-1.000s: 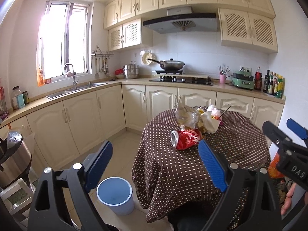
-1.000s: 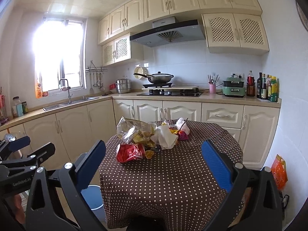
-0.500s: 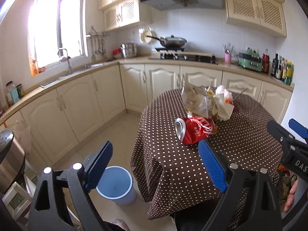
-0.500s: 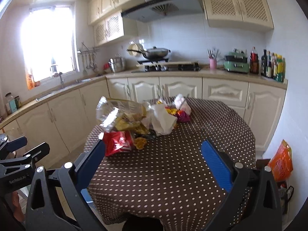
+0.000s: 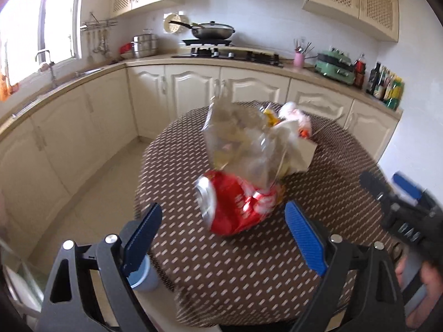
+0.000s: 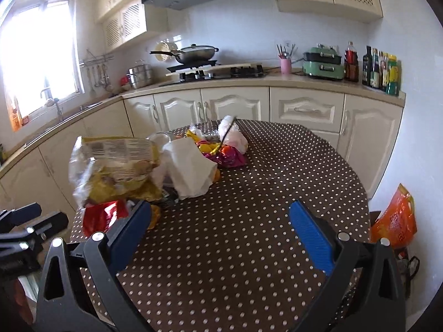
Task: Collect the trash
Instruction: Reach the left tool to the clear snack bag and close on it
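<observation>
Kitchen table (image 5: 249,271) ahead: the crushed red can (image 5: 238,202) lies at twelve o'clock between my left gripper (image 5: 221,235) blades, spread wide (empty). I'd lower squarely, then squeeze its dented middle.

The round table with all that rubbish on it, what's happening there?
A person holds a two-finger tool in each hand over the dotted table, which carries a heap of trash. The left tool is open and lined up on the crushed red can at the near edge of the pile, not yet gripping it. The right tool is also open and empty, over bare cloth. A blue bin stands on the floor beside the table. Nothing has been picked up yet.
</observation>
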Demonstrator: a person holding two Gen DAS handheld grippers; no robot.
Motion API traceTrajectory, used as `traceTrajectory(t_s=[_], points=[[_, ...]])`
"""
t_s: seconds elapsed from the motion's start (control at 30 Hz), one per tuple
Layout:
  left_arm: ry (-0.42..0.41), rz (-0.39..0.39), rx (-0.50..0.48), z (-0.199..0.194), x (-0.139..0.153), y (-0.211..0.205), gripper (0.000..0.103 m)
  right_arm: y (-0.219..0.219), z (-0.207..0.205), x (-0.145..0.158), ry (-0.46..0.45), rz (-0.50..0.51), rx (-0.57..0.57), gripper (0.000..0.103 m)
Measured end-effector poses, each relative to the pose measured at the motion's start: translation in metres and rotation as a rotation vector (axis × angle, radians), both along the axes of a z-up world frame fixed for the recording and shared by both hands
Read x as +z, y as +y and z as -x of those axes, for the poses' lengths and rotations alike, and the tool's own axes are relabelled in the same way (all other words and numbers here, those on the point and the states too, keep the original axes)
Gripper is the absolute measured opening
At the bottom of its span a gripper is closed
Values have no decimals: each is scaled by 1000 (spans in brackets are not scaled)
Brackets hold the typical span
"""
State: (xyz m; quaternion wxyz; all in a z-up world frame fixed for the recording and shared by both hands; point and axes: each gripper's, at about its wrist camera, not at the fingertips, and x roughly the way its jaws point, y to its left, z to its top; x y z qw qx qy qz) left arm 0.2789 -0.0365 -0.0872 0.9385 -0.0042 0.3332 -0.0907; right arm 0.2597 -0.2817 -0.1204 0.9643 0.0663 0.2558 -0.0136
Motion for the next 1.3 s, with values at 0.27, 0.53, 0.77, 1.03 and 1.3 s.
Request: traceTrajectory(t_s=[0.27,0.53,0.77,1.03,1.3], points=[[-11,63,16,-52,12,-24,88,-7,-27,1,7,-21,9,96],[34,57,14,-86,6,-30,68,-8,-44,3,18,-37,18,96],[-28,153,3,-76,16,-7,30,6,-49,4,30,-30,42,96],[-168,103,75,-41,40,22,29,39,-51,5,51,-47,118,96],[-147,45,40,-30,28,17,29,57,-62,18,24,-86,189,96]])
